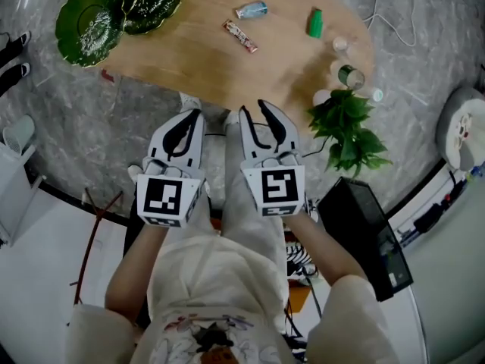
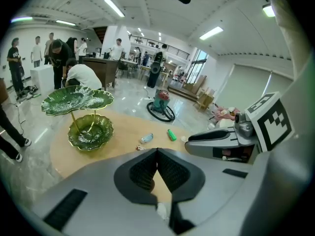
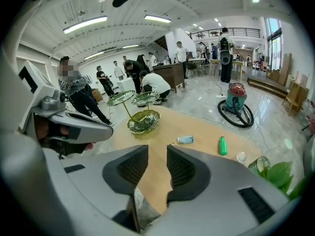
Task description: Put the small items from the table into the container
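we hold both tools low in front of us, with their tips close to the near edge of the oval light wooden table (image 1: 189, 59). our left gripper (image 1: 194, 114) has its two dark ribbed pads pressed together at the tips, and nothing sits between them. our right gripper (image 1: 255, 110) has its jaws a little apart. only bare tabletop shows through the narrow gap, so it grips nothing. the two tools sit side by side, near each other but not touching.

the small items all lie on the far half of the table, well apart from both tools. there is a small clear packet with a blue label (image 1: 251, 9), and a long red-and-white wrapped candy bar (image 1: 240, 36) just beside it. a small green plastic bottle (image 1: 315, 23) lies farther right, with a little white cup (image 1: 340, 44) near the right edge.

the container, a glossy green leaf-shaped tiered dish (image 1: 95, 21), stands at the table's left end, away from the items. a leafy green plant (image 1: 345, 131) hangs over the right end. beyond the table, a teal vacuum cleaner (image 3: 236, 104) stands on the grey marble floor (image 1: 68, 120), and several people stand farther back.
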Tool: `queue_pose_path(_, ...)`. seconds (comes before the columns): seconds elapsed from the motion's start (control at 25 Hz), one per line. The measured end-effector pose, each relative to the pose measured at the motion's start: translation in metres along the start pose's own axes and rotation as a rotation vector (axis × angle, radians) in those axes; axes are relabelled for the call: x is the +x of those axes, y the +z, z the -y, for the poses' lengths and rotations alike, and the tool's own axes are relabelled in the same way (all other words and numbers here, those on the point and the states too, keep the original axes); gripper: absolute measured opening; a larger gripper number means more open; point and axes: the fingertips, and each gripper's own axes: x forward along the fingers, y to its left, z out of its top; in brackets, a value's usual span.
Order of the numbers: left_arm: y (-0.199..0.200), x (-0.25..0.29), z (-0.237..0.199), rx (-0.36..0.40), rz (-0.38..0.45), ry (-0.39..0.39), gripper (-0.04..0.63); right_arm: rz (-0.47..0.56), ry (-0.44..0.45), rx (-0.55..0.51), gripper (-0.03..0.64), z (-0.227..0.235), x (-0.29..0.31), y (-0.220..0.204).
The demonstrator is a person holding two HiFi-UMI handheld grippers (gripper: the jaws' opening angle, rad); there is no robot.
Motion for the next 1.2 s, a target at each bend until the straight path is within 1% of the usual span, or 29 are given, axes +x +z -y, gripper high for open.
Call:
queue_pose_path(0.16, -0.010, 0.012, -0.005, -0.007, -0.030, -0.014, 0.008, -0.020, 0.006, -0.006, 0.113, 0.003, 0.017, -0.002)
queue_pose_path(0.4, -0.015, 0.028, -0.010, -0.028, -0.036, -0.026, 0.008, -0.042, 0.013, -0.027, 0.123, 0.008, 0.040, -0.007)
queue_pose_path(0.6, -0.023, 0.041, -0.021, -0.055, -0.050, -0.018, 0.008, -0.079, 0.018, -0.041, 0.126, 0.010, 0.058, -0.021)
queue_pose_path(1.0, -0.037, 0.070, -0.034, -0.046, -0.087, -0.028, 0.008, -0.125, 0.010, -0.058, 0.145, 0.021, 0.089, -0.035)
queue_pose_path(1.2, -0.050, 0.081, -0.039, -0.078, -0.119, -0.031, 0.008, -0.143, 0.012, -0.081, 0.150, 0.026, 0.103, -0.042)
